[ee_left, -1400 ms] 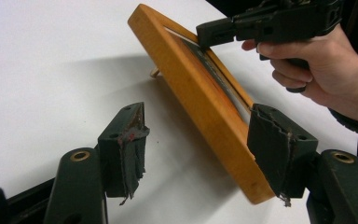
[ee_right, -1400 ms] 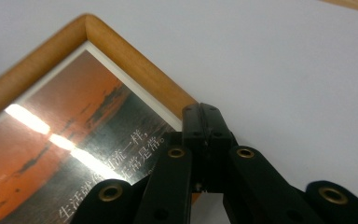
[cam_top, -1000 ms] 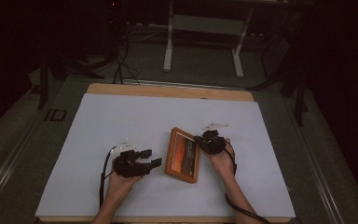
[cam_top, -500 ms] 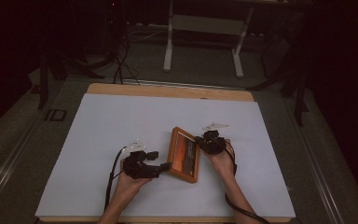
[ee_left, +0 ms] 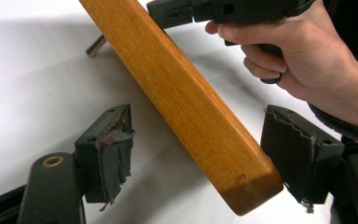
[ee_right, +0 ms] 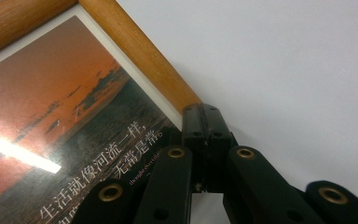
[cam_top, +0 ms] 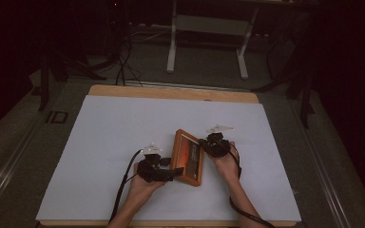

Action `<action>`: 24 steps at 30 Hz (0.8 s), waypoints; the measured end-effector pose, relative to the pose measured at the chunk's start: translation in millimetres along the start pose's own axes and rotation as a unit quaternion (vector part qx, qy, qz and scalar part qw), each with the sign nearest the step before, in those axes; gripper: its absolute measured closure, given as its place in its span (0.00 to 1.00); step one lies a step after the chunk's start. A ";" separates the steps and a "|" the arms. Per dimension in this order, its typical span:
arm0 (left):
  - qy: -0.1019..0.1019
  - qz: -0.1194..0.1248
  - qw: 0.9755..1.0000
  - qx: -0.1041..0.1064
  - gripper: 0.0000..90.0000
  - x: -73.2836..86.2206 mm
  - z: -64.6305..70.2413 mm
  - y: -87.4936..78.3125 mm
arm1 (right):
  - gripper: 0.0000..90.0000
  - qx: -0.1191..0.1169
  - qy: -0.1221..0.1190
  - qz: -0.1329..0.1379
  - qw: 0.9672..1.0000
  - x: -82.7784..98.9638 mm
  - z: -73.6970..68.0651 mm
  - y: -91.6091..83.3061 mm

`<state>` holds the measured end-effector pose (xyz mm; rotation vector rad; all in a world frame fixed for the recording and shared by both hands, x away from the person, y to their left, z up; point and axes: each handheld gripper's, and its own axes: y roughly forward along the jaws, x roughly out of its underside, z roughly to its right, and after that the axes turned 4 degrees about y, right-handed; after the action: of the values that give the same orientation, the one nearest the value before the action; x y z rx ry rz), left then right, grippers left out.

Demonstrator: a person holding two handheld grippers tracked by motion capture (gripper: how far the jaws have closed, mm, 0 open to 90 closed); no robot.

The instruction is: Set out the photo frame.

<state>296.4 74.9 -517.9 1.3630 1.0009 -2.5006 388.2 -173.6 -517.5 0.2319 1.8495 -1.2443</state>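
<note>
The frame (cam_top: 188,157) lies a little below the centre of the high view, on the white sheet (cam_top: 109,137) that covers the table (cam_top: 171,91). It is a wooden frame with an orange sunset picture and some printed characters under glass.

In the right gripper view your right gripper (ee_right: 206,122) sits at the lower centre, with its jaws pressed together on the wooden edge of the frame (ee_right: 140,56). In the high view this gripper (cam_top: 204,145) is at the right side of the frame.

Your left gripper (cam_top: 175,174) is at the lower left corner of the frame in the high view. In the left gripper view its jaws stand wide, and they have just been opening. The corner of the frame (ee_left: 186,105) is between them; it lies just beside the right pad (ee_left: 291,151) and apart from the left pad (ee_left: 114,151). At the upper right of that view you see your right hand (ee_left: 303,51).
</note>
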 end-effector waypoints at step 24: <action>-0.033 -0.015 0.999 -0.002 0.52 -2.9 8.0 7.5 | 1.00 -0.001 -0.004 0.003 1.000 0.3 0.2 -0.4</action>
<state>295.5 63.7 -516.3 1.2637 1.0199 -2.5458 388.0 -174.1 -517.5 0.2302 1.8413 -1.2390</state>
